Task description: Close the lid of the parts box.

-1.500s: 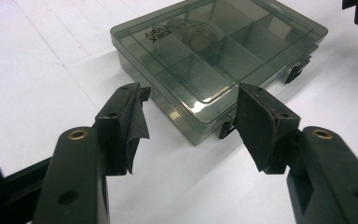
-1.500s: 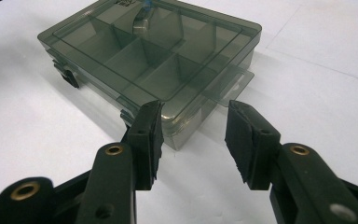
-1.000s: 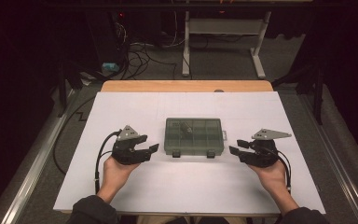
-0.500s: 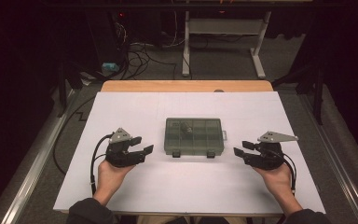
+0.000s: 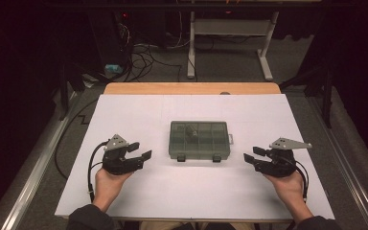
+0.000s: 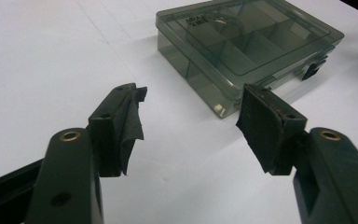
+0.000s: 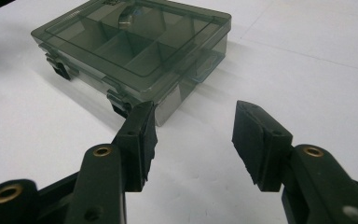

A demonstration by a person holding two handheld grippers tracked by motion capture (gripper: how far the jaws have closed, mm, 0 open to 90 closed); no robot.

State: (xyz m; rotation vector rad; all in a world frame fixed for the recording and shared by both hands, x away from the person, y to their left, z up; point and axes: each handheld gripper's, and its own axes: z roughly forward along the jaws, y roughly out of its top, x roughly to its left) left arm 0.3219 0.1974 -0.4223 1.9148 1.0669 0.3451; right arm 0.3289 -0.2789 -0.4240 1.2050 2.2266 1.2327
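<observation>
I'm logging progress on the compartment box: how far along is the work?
Barely begun. Done: nothing, since the compartment box sits shut, both front latches down. In hand: left gripper and right gripper flank it, apart from it, their jaws just opening with nothing between them. Left: reaching the box, undoing the latches, lifting the lid.

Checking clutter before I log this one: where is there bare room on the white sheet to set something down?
Bare sheet lies behind the compartment box toward the wooden edge, and between box and each gripper, left gripper and right gripper. Nothing is crowded.
</observation>
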